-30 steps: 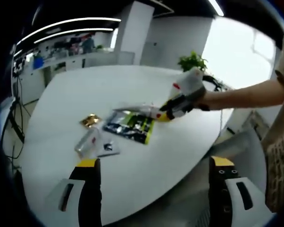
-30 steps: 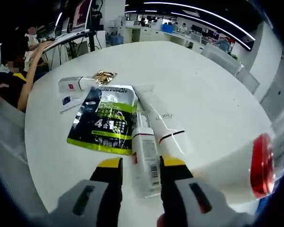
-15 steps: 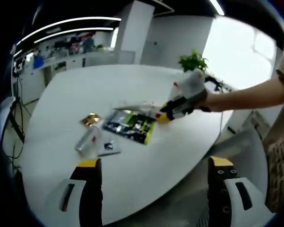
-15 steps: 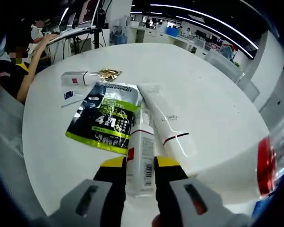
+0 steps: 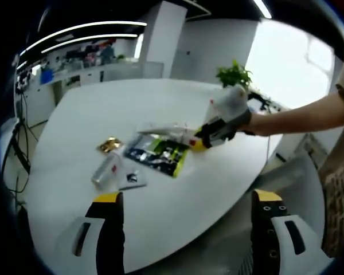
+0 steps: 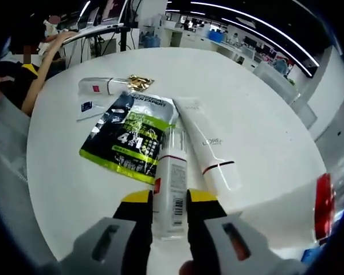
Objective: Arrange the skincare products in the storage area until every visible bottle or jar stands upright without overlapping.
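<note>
My right gripper is shut on a white bottle with a barcode, which lies flat on the round white table. A white tube lies just right of the bottle. A black and green pouch lies to its left, its edge under the bottle's far end. Farther off rest a white tube with a red label, a gold sachet and a small flat sachet. My left gripper hangs open over the table's near edge, well short of the pouch and the right gripper.
A person's bare arm reaches in from the right, holding the right gripper. A white cylinder with a red end sits close to the lens. Another person sits past the table's left edge. A potted plant stands beyond the table.
The right gripper's jaws have closed from a wider gap onto the white bottle. The right view has shifted slightly. The left gripper has stayed still and open.
</note>
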`<state>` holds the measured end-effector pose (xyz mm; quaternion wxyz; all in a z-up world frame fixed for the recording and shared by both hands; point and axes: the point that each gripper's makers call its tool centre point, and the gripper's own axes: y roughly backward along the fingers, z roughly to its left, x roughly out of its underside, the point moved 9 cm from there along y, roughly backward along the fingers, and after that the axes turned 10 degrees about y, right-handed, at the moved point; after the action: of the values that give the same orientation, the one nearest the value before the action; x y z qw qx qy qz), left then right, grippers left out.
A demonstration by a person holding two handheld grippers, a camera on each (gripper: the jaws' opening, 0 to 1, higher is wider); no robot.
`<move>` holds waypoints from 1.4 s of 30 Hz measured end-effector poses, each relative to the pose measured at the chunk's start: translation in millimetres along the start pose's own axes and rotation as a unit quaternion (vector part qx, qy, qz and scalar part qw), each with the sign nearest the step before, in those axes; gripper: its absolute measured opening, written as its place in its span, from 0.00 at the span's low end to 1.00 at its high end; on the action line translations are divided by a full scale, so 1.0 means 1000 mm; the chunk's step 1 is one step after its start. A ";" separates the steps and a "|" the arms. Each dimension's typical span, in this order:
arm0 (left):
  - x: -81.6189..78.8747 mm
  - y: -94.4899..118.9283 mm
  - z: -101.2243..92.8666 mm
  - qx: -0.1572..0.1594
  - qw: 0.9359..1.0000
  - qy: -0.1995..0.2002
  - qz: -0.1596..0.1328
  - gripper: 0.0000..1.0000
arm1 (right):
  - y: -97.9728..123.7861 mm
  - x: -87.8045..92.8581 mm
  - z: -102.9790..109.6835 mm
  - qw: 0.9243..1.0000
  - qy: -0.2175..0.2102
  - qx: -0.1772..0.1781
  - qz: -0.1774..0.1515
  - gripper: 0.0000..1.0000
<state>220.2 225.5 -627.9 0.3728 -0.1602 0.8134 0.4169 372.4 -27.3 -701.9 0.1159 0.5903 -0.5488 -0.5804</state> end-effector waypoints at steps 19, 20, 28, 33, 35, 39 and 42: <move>-0.027 -0.007 -0.025 0.080 0.995 0.054 -0.039 0.91 | 0.076 -0.017 0.031 0.985 -0.101 0.009 -0.140 0.21; -0.029 -0.008 -0.027 0.088 0.993 0.059 -0.043 0.91 | 0.081 -0.017 0.034 0.983 -0.108 0.008 -0.150 0.21; -0.044 -0.012 -0.045 0.123 0.989 0.059 -0.051 0.93 | 0.115 -0.028 0.053 0.960 -0.156 0.001 -0.233 0.21; -0.055 -0.011 -0.058 0.160 0.981 0.083 -0.067 0.95 | 0.135 -0.037 0.066 0.945 -0.174 -0.009 -0.278 0.21; -0.059 -0.011 -0.064 0.177 0.977 0.092 -0.072 0.93 | 0.141 -0.041 0.070 0.937 -0.186 -0.015 -0.296 0.21; -0.067 -0.012 -0.075 0.222 0.963 0.127 -0.083 0.92 | 0.151 -0.044 0.078 0.927 -0.198 -0.028 -0.316 0.21; -0.070 -0.013 -0.079 0.232 0.960 0.130 -0.085 0.91 | 0.158 -0.047 0.083 0.917 -0.210 -0.040 -0.336 0.21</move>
<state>237.1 151.8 -553.9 0.3245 -0.1905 0.9127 0.1594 236.8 -7.1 -578.3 -0.1802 0.5997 -0.3064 -0.7169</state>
